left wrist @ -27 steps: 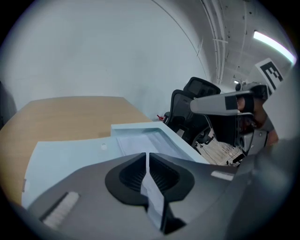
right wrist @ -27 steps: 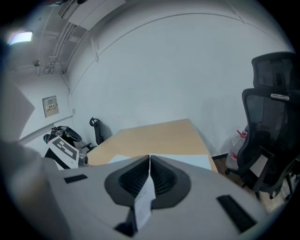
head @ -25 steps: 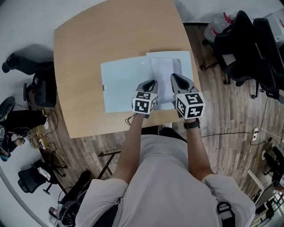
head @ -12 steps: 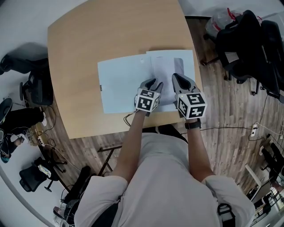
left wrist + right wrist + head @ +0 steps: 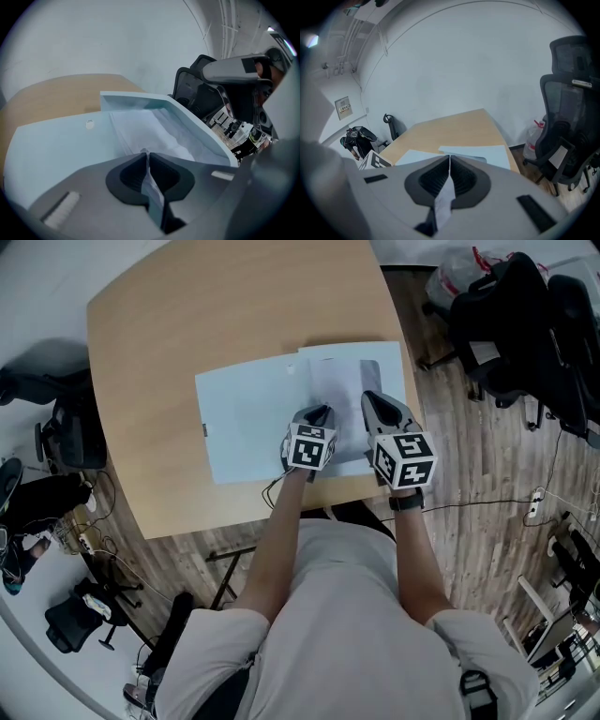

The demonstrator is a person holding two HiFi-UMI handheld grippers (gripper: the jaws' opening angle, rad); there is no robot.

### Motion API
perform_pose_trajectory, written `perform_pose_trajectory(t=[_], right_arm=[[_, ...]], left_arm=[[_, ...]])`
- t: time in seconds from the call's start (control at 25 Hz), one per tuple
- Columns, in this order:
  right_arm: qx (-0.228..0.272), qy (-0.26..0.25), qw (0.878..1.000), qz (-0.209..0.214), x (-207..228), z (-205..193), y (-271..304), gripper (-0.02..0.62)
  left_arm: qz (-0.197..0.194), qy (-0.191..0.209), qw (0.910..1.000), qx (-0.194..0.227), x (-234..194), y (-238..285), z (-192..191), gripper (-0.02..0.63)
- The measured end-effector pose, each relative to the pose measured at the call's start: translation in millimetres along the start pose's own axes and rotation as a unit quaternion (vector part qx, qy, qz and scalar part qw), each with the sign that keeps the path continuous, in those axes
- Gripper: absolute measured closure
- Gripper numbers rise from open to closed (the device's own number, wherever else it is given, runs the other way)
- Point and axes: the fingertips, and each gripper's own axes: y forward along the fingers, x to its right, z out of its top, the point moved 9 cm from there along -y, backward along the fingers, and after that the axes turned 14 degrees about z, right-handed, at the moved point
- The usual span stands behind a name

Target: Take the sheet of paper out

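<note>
The wooden counter [image 5: 187, 334] fills the upper middle of the head view, a little further left in the frame than half a second ago; its upper left is broad bare wood, while its rounded near edge and right edge run close to the work. The pale blue folder [image 5: 244, 418] lies open and flat on the counter as before; its lower edge sits just inside the counter's near edge and its right edge just inside the counter's right edge, so the free room lies up and to the left. A dark office chair [image 5: 506, 324] stands on the floor at the upper right, well apart. The sheet of paper [image 5: 342, 390] lies in the folder's right half, centre right. The left hand-held gripper [image 5: 319, 412] has come down; its jaws, spread half a second ago, are closing and stand almost together on the sheet's thin near edge. The right hand-held gripper [image 5: 370, 399], just beside it, stays clamped on a thin pale strip [image 5: 445, 197]; sheet or folder layer, I cannot tell.
</note>
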Motion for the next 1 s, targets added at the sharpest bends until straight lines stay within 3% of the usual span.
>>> perform_pose_trajectory(t=[0.08, 0.68, 1.0], right_arm=[[0.0, 0.003, 1.0, -0.003, 2, -1, -2, 0.581], [0.016, 0.009, 1.0, 0.011, -7, 2, -3, 0.582], [0.015, 0.008, 0.999, 0.032, -17, 0, 3, 0.582]], left_arm=[[0.006, 0.007, 0.9999, -0.008, 1, 3, -3, 0.588], [0.009, 0.01, 0.9999, 0.003, -12, -12, -5, 0.597], [0.033, -0.016, 0.9993, 0.001, -36, -27, -19, 0.597]])
